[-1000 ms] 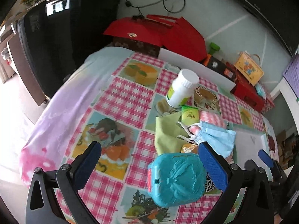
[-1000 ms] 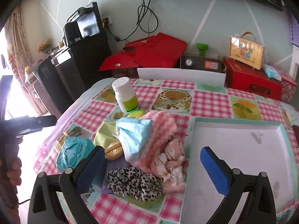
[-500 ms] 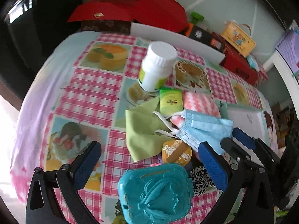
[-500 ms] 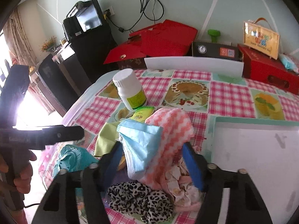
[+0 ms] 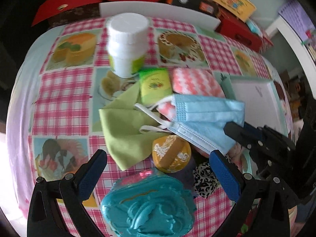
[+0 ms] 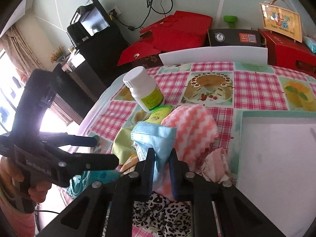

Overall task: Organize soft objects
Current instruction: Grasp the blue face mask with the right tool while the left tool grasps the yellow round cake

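The left gripper [image 5: 158,169], jaws still spread wide and empty, has tipped down over the pile, so the teal case [image 5: 148,205] now sits between its fingers and the white bottle [image 5: 126,43] looms nearer. In the middle, the blue face mask [image 6: 156,144] lies on the pink zigzag cloth [image 6: 193,130]. The right gripper [image 6: 161,169], wide apart a second ago, has pinched closed on the mask's lower edge, beside the white tray [image 6: 276,158].

Table [image 6: 256,83] w/ pink check cloth
On it: bottle [image 6: 145,89], green cloth [image 5: 126,130], teal case [image 5: 148,207], tray [image 6: 276,158], leopard scrunchie [image 6: 162,213].
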